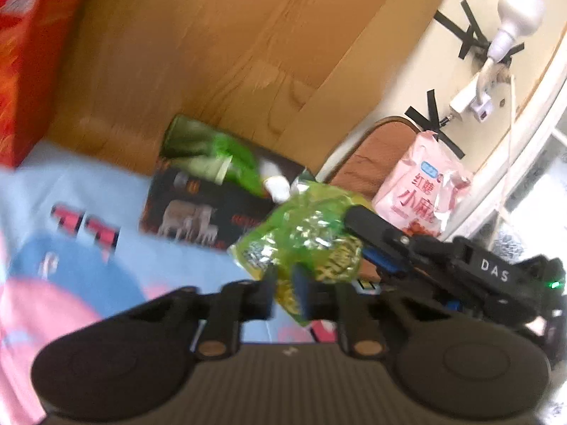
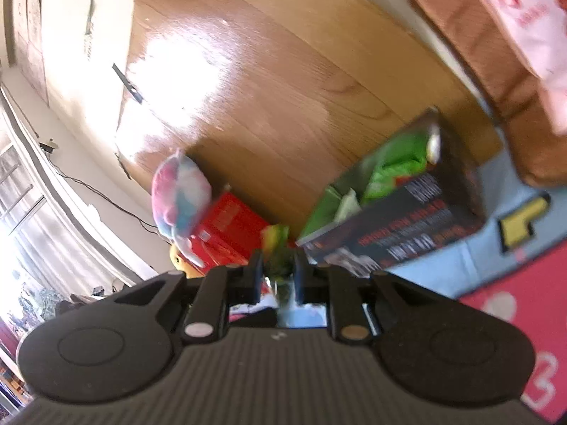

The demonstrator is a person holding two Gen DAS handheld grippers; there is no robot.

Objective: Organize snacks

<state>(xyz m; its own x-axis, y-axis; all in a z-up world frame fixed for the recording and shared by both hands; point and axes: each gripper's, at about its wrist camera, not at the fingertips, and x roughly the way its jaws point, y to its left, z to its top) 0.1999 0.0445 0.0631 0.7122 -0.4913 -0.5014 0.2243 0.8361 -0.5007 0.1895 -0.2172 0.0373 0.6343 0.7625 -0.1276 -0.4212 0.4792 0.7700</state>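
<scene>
Some green packs already sit in the black box (image 1: 198, 209), and both tongs, left (image 1: 283, 283) and right (image 2: 278, 272), pinch one more green snack bag (image 1: 301, 237).

Crinkly green-yellow foil snack bag (image 1: 301, 237); behind it black cardboard box (image 1: 198, 209), elephant print; pink packet (image 1: 421, 191), red lettering; red carton (image 1: 28, 60).

Crinkly glossy foil snack bag (image 1: 304, 237); glossy wood headboard (image 2: 248, 88); printed cardboard box (image 1: 209, 209); matt black plastic tongs (image 1: 285, 292); soft cloth bedsheet (image 1: 71, 248).
</scene>
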